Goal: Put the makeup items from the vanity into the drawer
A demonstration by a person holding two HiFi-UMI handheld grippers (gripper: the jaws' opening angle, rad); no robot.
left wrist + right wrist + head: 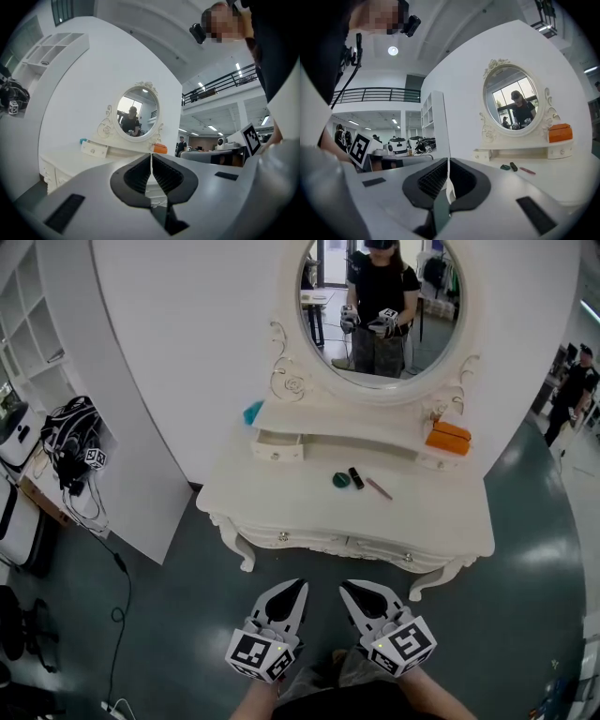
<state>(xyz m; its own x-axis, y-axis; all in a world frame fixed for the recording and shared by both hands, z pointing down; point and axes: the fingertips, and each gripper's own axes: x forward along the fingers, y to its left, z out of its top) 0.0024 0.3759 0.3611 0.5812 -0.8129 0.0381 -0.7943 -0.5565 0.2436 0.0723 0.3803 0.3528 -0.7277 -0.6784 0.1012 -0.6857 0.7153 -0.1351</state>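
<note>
On the white ornate vanity table [281, 507], a small white drawer [278, 448] juts from the shelf's left end. On the tabletop to its right lie a round dark-green compact [341, 480], a short black tube [356, 478] and a slim pink pencil [379, 488], close together. Well short of the table, the left gripper [298, 587] and right gripper [347, 589] each have their jaws pressed together on nothing.

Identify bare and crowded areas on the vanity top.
Bare: the vanity top left of the green compact, in front of the small drawer; also right of the pink pencil, near the orange box. Crowded: the centre, around the black tube.
</note>
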